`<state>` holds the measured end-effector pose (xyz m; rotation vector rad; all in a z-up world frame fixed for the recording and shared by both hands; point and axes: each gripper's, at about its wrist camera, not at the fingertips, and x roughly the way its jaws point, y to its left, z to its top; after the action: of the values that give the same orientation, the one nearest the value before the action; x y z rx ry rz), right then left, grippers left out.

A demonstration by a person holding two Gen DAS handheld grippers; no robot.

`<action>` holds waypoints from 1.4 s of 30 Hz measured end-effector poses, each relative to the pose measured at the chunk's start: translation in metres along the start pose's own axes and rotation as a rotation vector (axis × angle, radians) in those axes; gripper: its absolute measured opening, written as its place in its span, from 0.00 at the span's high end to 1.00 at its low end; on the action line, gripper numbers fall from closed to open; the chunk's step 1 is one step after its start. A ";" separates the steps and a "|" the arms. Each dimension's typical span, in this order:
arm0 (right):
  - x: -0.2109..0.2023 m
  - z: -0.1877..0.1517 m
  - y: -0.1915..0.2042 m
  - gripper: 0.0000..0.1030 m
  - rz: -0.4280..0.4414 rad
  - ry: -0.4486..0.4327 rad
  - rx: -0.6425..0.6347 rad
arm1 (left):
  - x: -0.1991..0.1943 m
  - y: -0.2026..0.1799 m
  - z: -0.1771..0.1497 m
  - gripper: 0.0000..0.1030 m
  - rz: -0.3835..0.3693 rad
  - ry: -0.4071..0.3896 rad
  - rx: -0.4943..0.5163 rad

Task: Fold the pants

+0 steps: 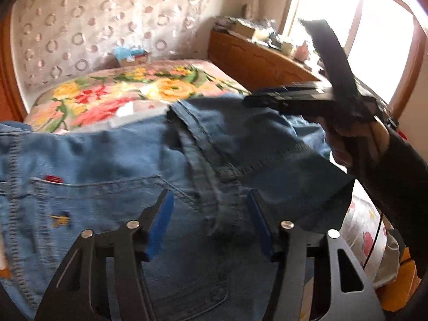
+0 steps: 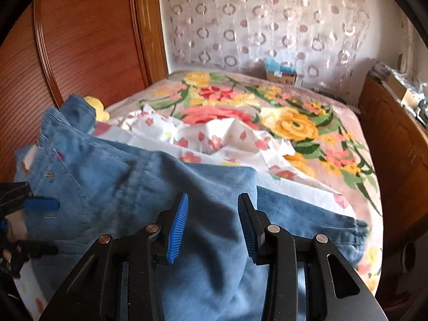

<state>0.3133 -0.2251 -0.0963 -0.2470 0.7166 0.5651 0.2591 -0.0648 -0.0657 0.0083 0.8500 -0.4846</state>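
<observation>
A bed with a floral blanket [image 2: 307,123] fills the room between a wooden wardrobe [image 2: 88,45] on one side and a low wooden cabinet [image 1: 256,58] on the other. Behind the bed hangs a pale curtain with ring patterns [image 2: 267,21].

Across the near end of the bed lie the jeans [image 2: 128,176], light blue denim, washed paler toward the legs. They are folded over: in the right wrist view one layer lies on top of another, with a hemmed leg end [image 2: 355,230] sticking out on the side toward the cabinet and the waist end bunched toward the wardrobe. The seat side faces up in the left wrist view, showing a back pocket [image 1: 107,195] with darker stitching, a small red tag [image 1: 54,178] at its upper edge, a little yellow embroidered mark [image 1: 61,219] and the thick centre seam [image 1: 211,176]. Under the jeans, on the bed, a white sheet with small red flowers [image 2: 214,136] is rumpled.

The left gripper [image 1: 208,224] hovers over the seat of the jeans, its blue pads about half apart, gripping nothing; the fabric lies below them. The right gripper [image 2: 212,224] is over the folded leg layer, its pads a moderate gap apart and empty. A hand [image 1: 355,141] in a dark sleeve holds it, seen from the left wrist view beside the jeans on the cabinet side.
</observation>
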 end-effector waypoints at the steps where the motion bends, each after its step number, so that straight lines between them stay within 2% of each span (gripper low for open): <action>1: 0.005 0.003 0.000 0.61 -0.001 0.007 -0.008 | 0.006 -0.003 -0.001 0.50 -0.008 0.018 0.004; 5: 0.020 0.012 0.001 0.62 0.000 0.030 -0.018 | 0.017 -0.010 -0.007 0.55 -0.020 0.050 0.015; 8: 0.028 0.013 -0.001 0.78 0.002 0.051 -0.022 | 0.020 -0.013 -0.009 0.66 -0.024 0.056 0.023; 9: 0.027 0.011 -0.002 0.88 0.009 0.054 -0.022 | 0.020 -0.014 -0.009 0.69 -0.022 0.057 0.026; 10: 0.025 0.011 -0.002 0.92 0.015 0.050 -0.021 | 0.018 -0.015 -0.010 0.79 -0.018 0.055 0.031; 12: 0.018 0.010 -0.003 0.94 0.018 0.022 -0.014 | 0.013 -0.017 -0.012 0.82 -0.022 0.040 0.037; 16: -0.004 0.011 0.001 0.95 0.039 -0.070 0.004 | -0.012 -0.021 -0.014 0.87 -0.018 -0.021 0.043; 23: -0.049 0.030 0.042 0.95 0.090 -0.224 -0.029 | -0.090 -0.006 -0.018 0.87 0.027 -0.171 0.013; 31: -0.060 0.058 0.107 0.95 0.158 -0.332 -0.102 | -0.171 0.033 -0.028 0.87 0.181 -0.292 -0.019; 39: -0.046 0.073 0.153 0.95 0.251 -0.380 -0.157 | -0.206 0.072 -0.049 0.87 0.294 -0.335 -0.073; 42: -0.028 0.071 0.145 0.95 0.270 -0.368 -0.169 | -0.206 0.086 -0.057 0.87 0.314 -0.324 -0.103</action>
<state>0.2527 -0.0882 -0.0293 -0.1960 0.3454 0.9038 0.1389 0.1072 0.0292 -0.0300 0.5407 -0.1395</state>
